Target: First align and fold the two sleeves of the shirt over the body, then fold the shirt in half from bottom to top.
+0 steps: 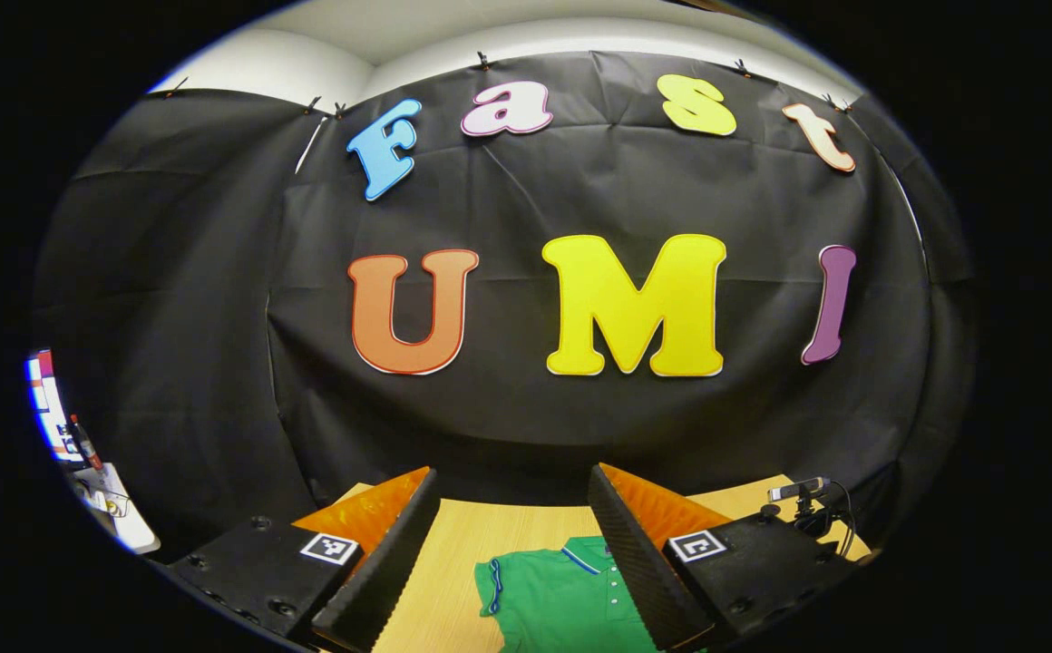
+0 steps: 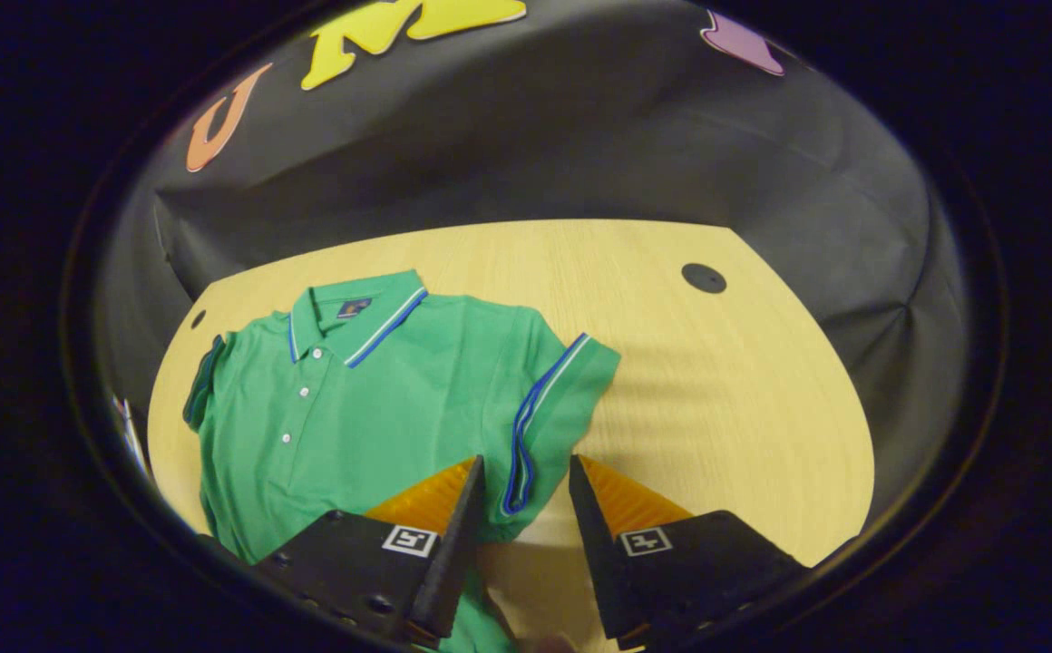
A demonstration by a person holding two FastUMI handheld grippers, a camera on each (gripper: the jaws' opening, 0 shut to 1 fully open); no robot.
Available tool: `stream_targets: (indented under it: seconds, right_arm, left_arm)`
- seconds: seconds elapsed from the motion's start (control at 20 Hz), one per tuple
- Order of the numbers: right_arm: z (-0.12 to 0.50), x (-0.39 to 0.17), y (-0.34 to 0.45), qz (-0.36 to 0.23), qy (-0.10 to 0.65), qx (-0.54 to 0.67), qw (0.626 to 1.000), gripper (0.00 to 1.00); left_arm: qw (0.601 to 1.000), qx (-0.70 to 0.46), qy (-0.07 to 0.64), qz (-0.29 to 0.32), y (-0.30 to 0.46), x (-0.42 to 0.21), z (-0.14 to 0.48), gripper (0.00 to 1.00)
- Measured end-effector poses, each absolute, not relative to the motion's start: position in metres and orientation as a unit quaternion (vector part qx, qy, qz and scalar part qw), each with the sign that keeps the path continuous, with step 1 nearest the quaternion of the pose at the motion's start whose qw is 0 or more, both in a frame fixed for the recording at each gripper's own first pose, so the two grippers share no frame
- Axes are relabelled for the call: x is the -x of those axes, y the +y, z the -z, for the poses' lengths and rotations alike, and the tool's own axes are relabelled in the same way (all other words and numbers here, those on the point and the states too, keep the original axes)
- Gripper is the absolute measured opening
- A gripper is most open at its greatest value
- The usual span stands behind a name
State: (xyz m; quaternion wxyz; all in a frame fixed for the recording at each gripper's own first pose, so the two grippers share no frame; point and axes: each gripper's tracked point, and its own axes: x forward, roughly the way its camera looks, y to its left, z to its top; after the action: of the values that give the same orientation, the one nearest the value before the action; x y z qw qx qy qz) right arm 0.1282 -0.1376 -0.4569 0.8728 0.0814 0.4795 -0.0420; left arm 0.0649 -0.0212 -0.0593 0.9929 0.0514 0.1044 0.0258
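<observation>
A green polo shirt with blue-and-white trim lies flat, front up, on the wooden table, its collar toward the far wall. Its one sleeve spreads out to the right; the other sleeve sits at the left edge. My right gripper is open just above the table, and the striped cuff of the right-hand sleeve lies in the gap between its fingers. My left gripper is open wide and held higher, facing the wall, with the shirt below it and nothing between its fingers.
A round black hole is set in the table at the far right, a smaller one at the far left. A small device on a stand stands at the table's right back corner. A lit screen is off to the left.
</observation>
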Motion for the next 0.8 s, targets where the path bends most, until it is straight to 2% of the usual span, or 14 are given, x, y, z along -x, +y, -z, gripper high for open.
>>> stream_targets:
  seconds: [0.1,0.2,0.3,0.35,0.6,0.8]
  right_arm:
    - [0.461,-0.129,-0.143,0.055,0.487,-0.088,0.867,0.58]
    - [0.464,-0.128,-0.140,0.055,0.493,-0.105,0.862,0.12]
    - [0.454,-0.126,-0.144,0.059,0.490,-0.114,0.862,0.12]
    - [0.453,-0.127,-0.143,0.054,0.491,-0.116,0.862,0.00]
    - [0.409,-0.135,-0.141,0.041,0.453,-0.110,0.884,0.00]
    - [0.368,-0.145,-0.107,0.008,0.423,-0.098,0.901,0.00]
  left_arm:
    - [0.992,-0.055,0.107,-0.024,-0.023,-0.065,0.061,1.00]
    - [0.992,-0.056,0.108,-0.022,-0.025,-0.065,0.062,1.00]
    - [0.992,-0.055,0.109,-0.020,-0.027,-0.066,0.062,1.00]
    - [0.992,-0.055,0.109,-0.019,-0.027,-0.067,0.063,1.00]
    - [0.993,-0.041,0.112,-0.018,-0.024,-0.061,0.066,1.00]
    - [0.991,-0.029,0.124,-0.035,-0.009,-0.051,0.071,1.00]
